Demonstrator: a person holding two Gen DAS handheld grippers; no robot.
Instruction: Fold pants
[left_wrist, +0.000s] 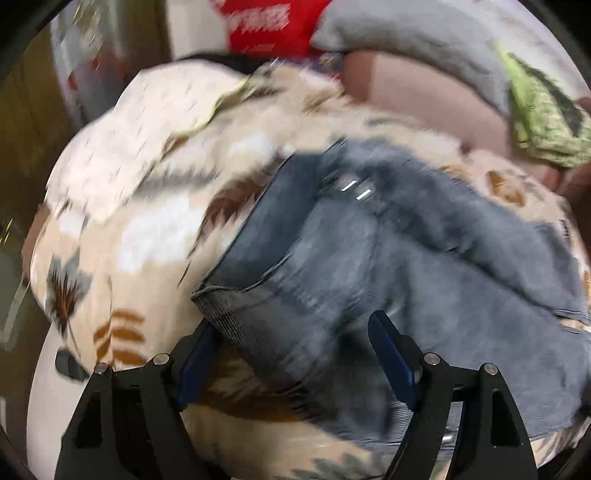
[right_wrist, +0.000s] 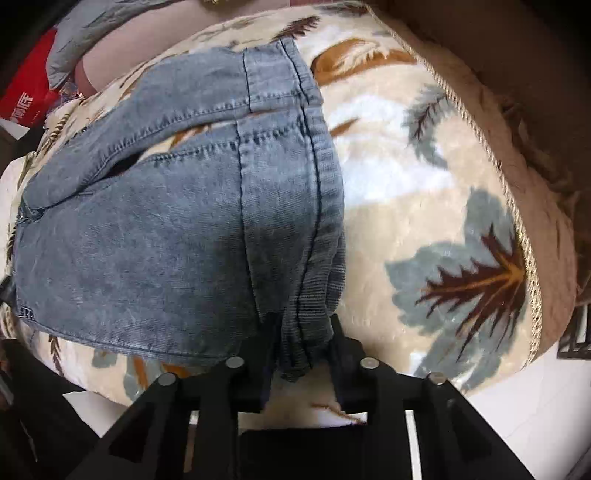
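The left gripper (left_wrist: 291, 354) hangs with jaws spread over the pants (left_wrist: 369, 258), which lie on the leaf-patterned blanket (left_wrist: 147, 229) near its front edge. The right gripper (right_wrist: 301, 354) pinches their bunched waistband corner. To fold cleanly, the left should probably clamp the opposite corner so both lift evenly.

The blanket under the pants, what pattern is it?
Cream blanket with grey-blue, brown and ochre feathery leaves; clearest in the right wrist view.
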